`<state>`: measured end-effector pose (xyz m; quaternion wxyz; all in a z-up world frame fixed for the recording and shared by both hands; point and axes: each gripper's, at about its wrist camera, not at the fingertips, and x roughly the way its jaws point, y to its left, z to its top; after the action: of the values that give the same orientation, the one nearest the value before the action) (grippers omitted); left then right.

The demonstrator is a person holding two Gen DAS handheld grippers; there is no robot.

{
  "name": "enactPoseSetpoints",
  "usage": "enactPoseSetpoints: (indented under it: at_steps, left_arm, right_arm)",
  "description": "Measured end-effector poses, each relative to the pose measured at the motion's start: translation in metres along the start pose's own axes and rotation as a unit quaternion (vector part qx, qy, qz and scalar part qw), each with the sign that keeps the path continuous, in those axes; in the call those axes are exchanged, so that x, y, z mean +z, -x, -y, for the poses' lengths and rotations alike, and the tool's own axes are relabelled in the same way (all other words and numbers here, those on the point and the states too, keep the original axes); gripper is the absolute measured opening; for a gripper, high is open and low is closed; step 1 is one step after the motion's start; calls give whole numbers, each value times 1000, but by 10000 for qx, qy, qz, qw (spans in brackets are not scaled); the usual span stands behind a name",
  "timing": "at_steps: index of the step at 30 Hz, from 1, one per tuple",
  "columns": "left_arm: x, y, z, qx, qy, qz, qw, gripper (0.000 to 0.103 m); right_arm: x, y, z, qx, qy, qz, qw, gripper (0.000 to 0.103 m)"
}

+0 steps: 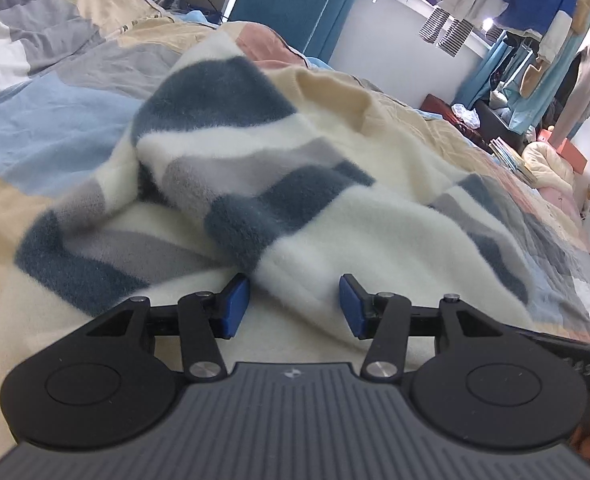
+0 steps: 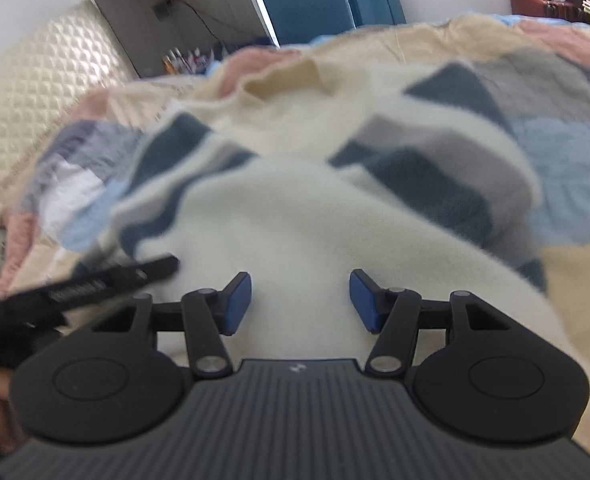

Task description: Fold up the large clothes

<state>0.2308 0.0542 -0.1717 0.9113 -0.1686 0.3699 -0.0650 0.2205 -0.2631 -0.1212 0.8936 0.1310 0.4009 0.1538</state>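
Left tongs: the left gripper has its blue pads apart, nothing clamped; a ridge of cloth lies between them, not visibly pressed.
Garment: the fluffy cream sweater with slate-blue and grey stripes lies crumpled just ahead of both tongs, on the patchwork quilt of beige, blue, grey and pink.
Right tongs: the right gripper is also apart and empty, hovering over plain cream fleece.
Handling: probably light, very soft and limp; it should sag and bunch, though the pile looks grippy rather than slick.
Hold: best pinched at an edge, hem or shoulder seam, not mid-panel.
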Motion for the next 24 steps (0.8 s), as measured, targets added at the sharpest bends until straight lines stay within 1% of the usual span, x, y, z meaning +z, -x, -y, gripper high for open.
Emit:
enactPoseSetpoints:
  at_steps: [6,10,14,17,19,24]
  left_arm:
    - [-3,4,4,44,-73,4,10000,56]
    - [-5,12,6,37,-4,20,10000,56]
    - [-10,21,7,76,-42,53,9999,56]
    - [-16,36,9,90,-21,75,9999,56]
    - [-19,49,9,44,109,114,9999,56]
    - [-28,91,11,149,202,298,9992,56]
  right_arm:
    - [0,0,-2,-41,42,24,10000,57]
    - [-2,6,-3,-88,40,31,9999,56]
    - [-7,13,-3,-209,87,40,9997,56]
    - [-9,22,-2,-353,68,50,9993,56]
    - [-12,31,1,-396,-63,91,9992,56]
    - [-22,66,20,-407,-924,291,9945,57]
